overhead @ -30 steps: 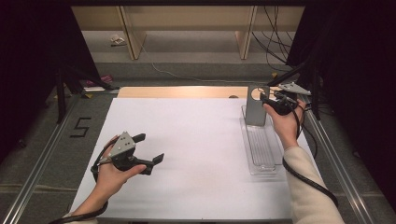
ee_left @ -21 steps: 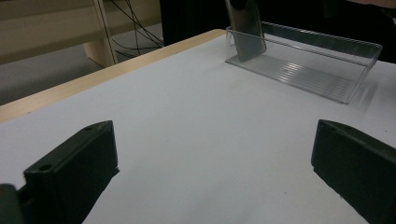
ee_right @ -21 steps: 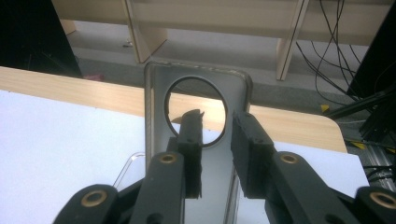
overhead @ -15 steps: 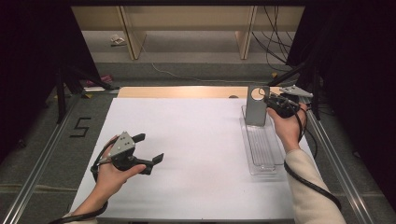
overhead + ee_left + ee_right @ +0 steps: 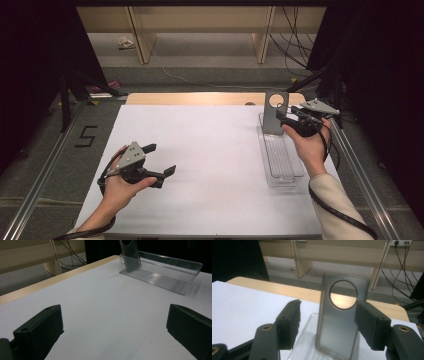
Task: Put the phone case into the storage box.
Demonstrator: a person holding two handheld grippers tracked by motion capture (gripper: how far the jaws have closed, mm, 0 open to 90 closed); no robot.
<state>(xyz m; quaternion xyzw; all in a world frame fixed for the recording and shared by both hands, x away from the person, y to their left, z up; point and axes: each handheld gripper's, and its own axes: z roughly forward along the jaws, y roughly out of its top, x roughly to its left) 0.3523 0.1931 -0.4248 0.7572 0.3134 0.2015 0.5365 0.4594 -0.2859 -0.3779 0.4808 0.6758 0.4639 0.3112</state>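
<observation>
While our right gripper hangs at the far right of the table with its jaws spread either side of the grey phone case, one jaw touches the case's edge and the other stands just clear. That case stands upright at the far end of the clear plastic tray. Our left gripper, jaws wide apart, rests low over the white table, well apart from the tray.

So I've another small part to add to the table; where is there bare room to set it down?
The widest free patch is the white sheet between the left tongs and the clear plastic tray. The strip toward the wooden table edge is bare too. It is crowded at the tray's far end, where the grey phone case with a round hole stands between the right tongs.
</observation>
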